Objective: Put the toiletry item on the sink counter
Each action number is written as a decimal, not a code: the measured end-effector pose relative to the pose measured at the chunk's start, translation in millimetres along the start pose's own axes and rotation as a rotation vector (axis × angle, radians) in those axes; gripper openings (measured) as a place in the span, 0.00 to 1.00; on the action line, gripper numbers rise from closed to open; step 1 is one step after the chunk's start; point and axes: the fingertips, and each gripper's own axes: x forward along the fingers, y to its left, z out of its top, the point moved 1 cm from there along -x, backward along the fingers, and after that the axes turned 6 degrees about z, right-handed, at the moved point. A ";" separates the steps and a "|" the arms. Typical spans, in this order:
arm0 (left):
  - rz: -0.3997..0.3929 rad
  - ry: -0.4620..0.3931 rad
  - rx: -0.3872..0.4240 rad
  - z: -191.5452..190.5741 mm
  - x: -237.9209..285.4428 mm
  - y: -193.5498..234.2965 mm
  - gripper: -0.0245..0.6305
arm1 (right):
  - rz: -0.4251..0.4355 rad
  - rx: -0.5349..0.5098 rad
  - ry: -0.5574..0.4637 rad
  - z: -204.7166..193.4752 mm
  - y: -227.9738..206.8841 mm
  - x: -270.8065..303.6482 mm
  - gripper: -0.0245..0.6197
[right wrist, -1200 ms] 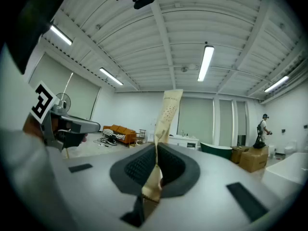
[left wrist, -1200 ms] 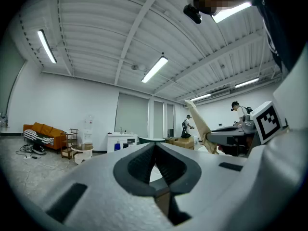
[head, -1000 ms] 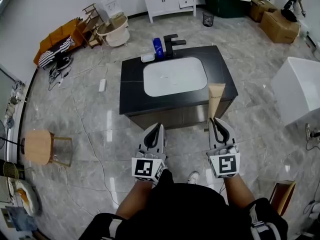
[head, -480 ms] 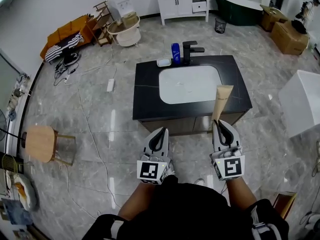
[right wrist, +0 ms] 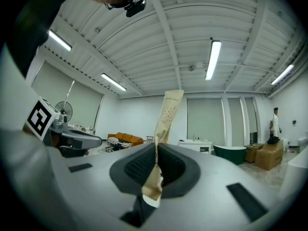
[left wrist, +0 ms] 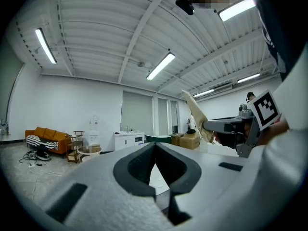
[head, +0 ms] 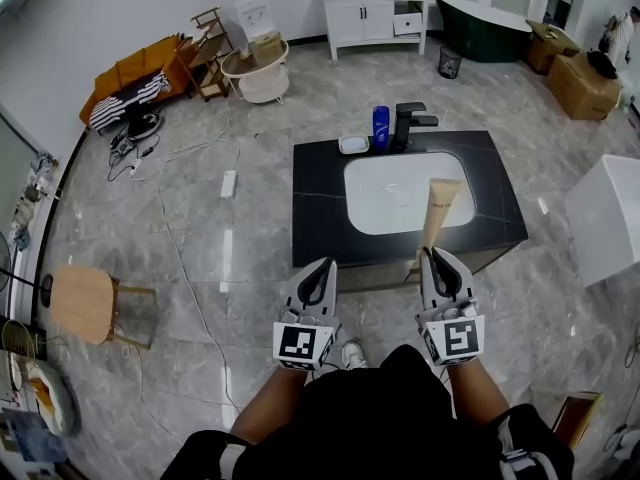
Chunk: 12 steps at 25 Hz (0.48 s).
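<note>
One toiletry item, a beige squeeze tube (head: 438, 206), is in play, and it is off the counter: the right gripper (head: 431, 255) holds it in the air by its lower end, the tube pointing up and away from the person. In the head view it stands in front of the near right edge of the sink unit. In the right gripper view the fingers (right wrist: 139, 166) are nearly together, pinching the flat crimped end of the tube (right wrist: 168, 112), which sticks out below the pads. The left gripper (head: 318, 266) hangs beside it, well apart from the tube, its fingers (left wrist: 137, 170) pressed together with nothing between them.

The step in hand looks like the carry toward the sink. The black tabletop (head: 315, 198) lies ahead and below, around a white basin (head: 395, 196), with a blue bottle (head: 381, 128), a small soap dish (head: 353, 145) and a black faucet (head: 408, 123) along its far edge. The next move likely calls for reaching the right gripper forward, lowering the tube onto a bare dark strip rather than into the basin, then spreading the fingers.

A few lines of small dark print run down the tube, but they are too fine to read. The bottle's label is likewise illegible. The square black-and-white markers on the gripper cubes carry patterns, not words.
</note>
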 end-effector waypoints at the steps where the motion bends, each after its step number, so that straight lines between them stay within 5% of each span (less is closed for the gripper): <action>1: 0.002 -0.002 -0.006 -0.3 1.2 6.5 0.06 | 0.001 -0.004 0.000 -1.6 2.2 6.4 0.07; 12: 0.042 0.017 -0.035 -14.4 30.6 60.7 0.06 | 0.060 0.005 0.043 -19.2 10.2 82.4 0.07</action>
